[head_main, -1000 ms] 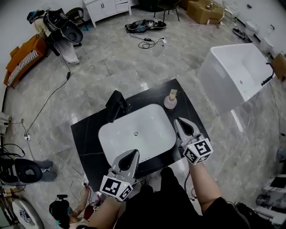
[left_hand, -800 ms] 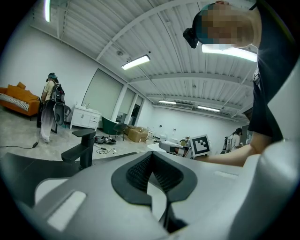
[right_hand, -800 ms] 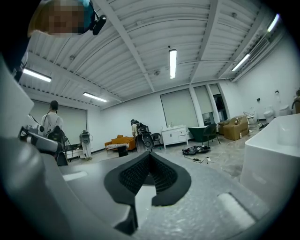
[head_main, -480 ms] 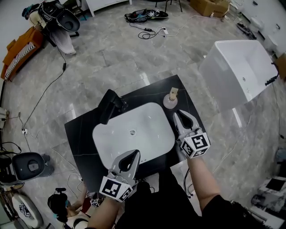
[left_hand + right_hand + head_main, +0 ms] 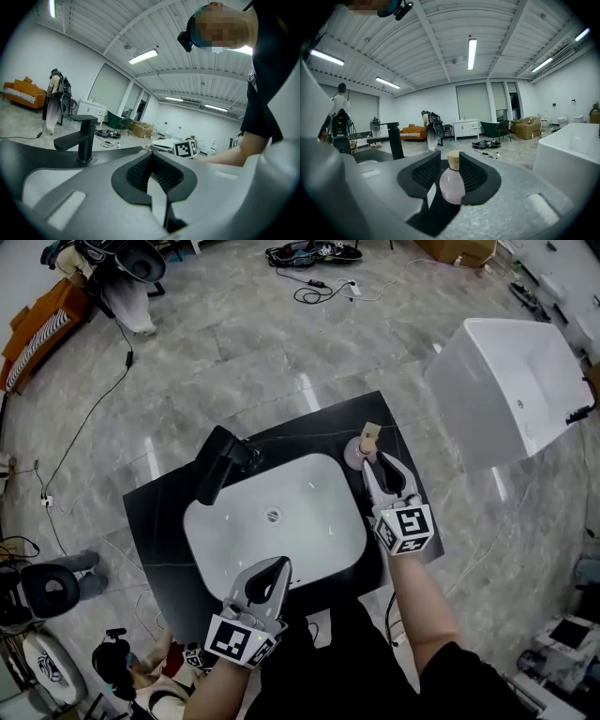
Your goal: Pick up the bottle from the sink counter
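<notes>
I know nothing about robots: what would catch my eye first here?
A white sink basin set in a black counter fills the middle of the head view, with a black faucet at its back left. At the counter's far right corner stands a small pink bottle, in the gap of the right gripper, whose jaws have just been opening and do not press it.

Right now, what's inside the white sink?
Only the small round drain shows inside the white sink; otherwise it looks empty. The left gripper covers a bit of its near edge, so that part is hidden.
</notes>
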A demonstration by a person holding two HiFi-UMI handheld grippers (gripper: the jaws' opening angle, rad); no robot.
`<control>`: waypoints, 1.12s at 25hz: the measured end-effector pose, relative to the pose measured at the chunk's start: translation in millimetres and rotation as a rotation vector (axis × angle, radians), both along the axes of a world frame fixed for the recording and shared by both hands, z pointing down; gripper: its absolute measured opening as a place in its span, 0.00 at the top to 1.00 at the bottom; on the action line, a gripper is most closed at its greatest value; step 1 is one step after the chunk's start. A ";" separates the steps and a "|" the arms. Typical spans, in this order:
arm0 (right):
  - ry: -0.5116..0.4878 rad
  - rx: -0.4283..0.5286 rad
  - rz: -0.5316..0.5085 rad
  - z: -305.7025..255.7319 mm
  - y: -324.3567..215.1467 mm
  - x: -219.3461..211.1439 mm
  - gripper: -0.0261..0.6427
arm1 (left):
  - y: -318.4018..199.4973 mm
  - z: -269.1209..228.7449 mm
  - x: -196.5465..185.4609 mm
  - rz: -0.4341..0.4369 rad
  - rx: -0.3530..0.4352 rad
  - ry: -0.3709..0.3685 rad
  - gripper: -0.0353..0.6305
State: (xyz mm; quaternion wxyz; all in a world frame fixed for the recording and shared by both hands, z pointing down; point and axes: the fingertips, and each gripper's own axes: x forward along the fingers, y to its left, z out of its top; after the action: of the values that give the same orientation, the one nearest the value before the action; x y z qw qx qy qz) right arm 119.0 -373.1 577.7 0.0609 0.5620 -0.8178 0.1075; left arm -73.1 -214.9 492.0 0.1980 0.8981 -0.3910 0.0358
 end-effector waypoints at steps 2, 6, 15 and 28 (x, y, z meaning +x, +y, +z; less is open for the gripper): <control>-0.005 0.000 -0.002 3.9 -7.8 0.9 0.76 | -2.7 3.2 2.3 -0.006 -0.009 -0.002 0.94; -0.008 -0.003 -0.009 13.8 -18.6 0.0 0.74 | -5.7 11.5 5.6 -0.018 -0.030 -0.009 0.94; -0.017 0.014 -0.028 23.0 -35.4 -4.0 0.74 | -10.8 24.7 7.9 -0.035 -0.056 -0.019 0.94; 0.031 0.075 -0.066 24.4 -40.1 -7.6 0.73 | -3.6 38.2 11.6 -0.046 -0.096 -0.017 0.94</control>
State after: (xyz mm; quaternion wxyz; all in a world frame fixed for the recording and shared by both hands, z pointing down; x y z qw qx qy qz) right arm 111.4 -413.3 602.1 0.0558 0.5380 -0.8385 0.0660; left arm -61.5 -218.5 530.1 0.2384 0.8780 -0.4110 0.0575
